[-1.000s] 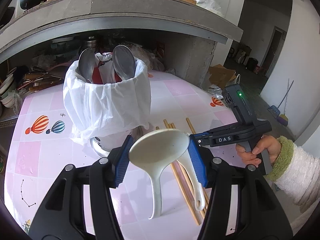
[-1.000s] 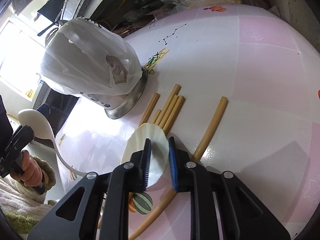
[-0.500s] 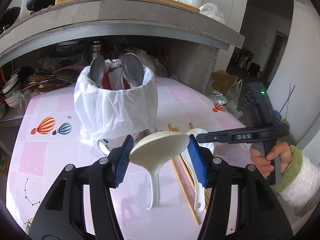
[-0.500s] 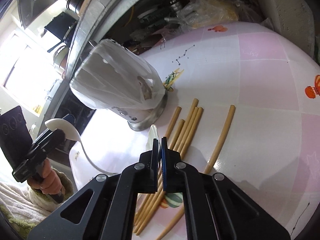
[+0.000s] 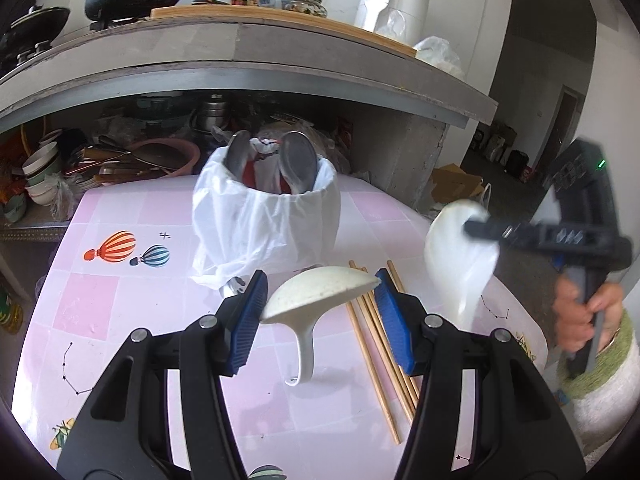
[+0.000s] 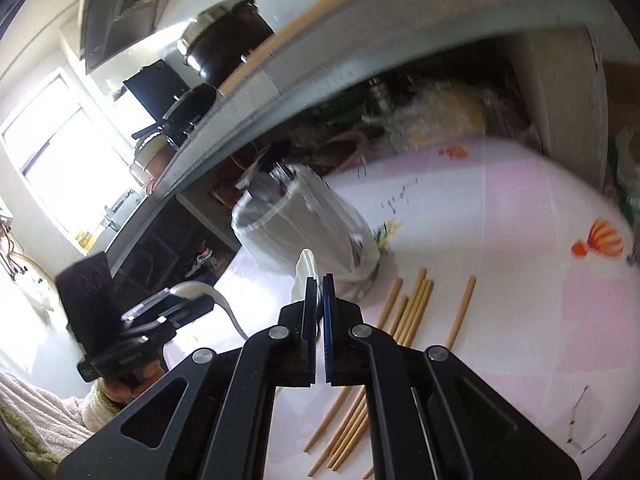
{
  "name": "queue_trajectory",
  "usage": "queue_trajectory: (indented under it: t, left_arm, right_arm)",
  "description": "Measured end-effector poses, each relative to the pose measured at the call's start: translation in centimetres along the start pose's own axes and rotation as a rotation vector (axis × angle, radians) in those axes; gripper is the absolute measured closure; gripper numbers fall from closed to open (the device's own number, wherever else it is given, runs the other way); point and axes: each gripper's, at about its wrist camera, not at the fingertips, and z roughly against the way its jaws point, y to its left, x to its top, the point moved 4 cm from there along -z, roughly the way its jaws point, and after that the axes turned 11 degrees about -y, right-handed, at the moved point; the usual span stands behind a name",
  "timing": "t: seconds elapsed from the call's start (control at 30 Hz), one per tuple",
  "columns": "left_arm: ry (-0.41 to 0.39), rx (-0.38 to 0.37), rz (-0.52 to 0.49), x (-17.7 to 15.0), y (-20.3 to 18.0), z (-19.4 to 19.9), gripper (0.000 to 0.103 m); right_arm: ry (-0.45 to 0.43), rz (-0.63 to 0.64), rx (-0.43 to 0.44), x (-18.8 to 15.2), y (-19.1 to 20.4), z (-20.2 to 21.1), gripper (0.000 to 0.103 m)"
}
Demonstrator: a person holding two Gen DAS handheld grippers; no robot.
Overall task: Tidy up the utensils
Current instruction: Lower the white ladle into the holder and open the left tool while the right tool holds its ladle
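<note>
My left gripper (image 5: 320, 280) is shut on the bowl of a white spoon (image 5: 324, 294), whose handle hangs down above the pink table (image 5: 120, 280). My right gripper (image 6: 318, 282) is shut on the edge of a second white spoon (image 6: 303, 274). That second spoon (image 5: 452, 256) shows blurred in the air at the right in the left wrist view. Behind both stands a utensil holder wrapped in a white bag (image 5: 266, 216), with two metal spoons (image 5: 298, 156) upright in it. Several wooden chopsticks (image 5: 376, 332) lie on the table beside the holder.
A concrete shelf (image 5: 280, 76) overhangs the table's far side, with pots and bottles on top. Bowls and pans (image 5: 40, 172) crowd the space beneath it at the left. A hand in a fuzzy sleeve (image 5: 588, 320) holds the right gripper at the table's right edge.
The right gripper shut on the white spoon that lay on the chopsticks and lifted it off the table. The left gripper rose slightly with its spoon.
</note>
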Motion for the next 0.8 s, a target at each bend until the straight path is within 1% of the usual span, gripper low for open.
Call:
queue_trajectory:
  t: [0.23,0.33,0.4,0.5,0.6,0.67,0.7,0.8]
  left_arm:
    - [-0.034,0.003,0.046,0.2,1.3,1.6,0.051]
    - [-0.077,-0.001,0.049,1.6,1.7,2.9,0.051]
    - [-0.12,-0.016,0.055,3.5,1.9,3.9,0.051]
    - [-0.2,-0.043,0.053,7.2,2.2,5.5,0.051]
    - [-0.256,-0.087,0.076,11.0,2.6,6.1,0.051]
    - [-0.275,-0.11,0.092,12.9,2.8,5.7,0.051]
    - [-0.283,-0.109,0.096,14.0,2.9,5.0,0.051]
    - [-0.278,-0.13,0.114,15.8,2.9,2.8,0.051]
  right_arm:
    - [-0.127,0.15,0.002,6.4,5.3,2.2,0.1]
    - [-0.175,0.203,0.011,8.7,7.4,2.8,0.1]
    - [-0.2,0.226,0.013,9.8,8.4,3.1,0.1]
    - [-0.22,0.236,0.011,10.6,9.2,3.5,0.1]
    - [-0.214,0.218,-0.004,10.2,8.8,3.8,0.1]
    - [-0.201,0.197,-0.014,9.7,8.2,3.8,0.1]
    - [-0.193,0.183,-0.022,9.4,7.8,3.9,0.1]
    - [-0.181,0.152,-0.037,8.4,6.8,3.8,0.1]
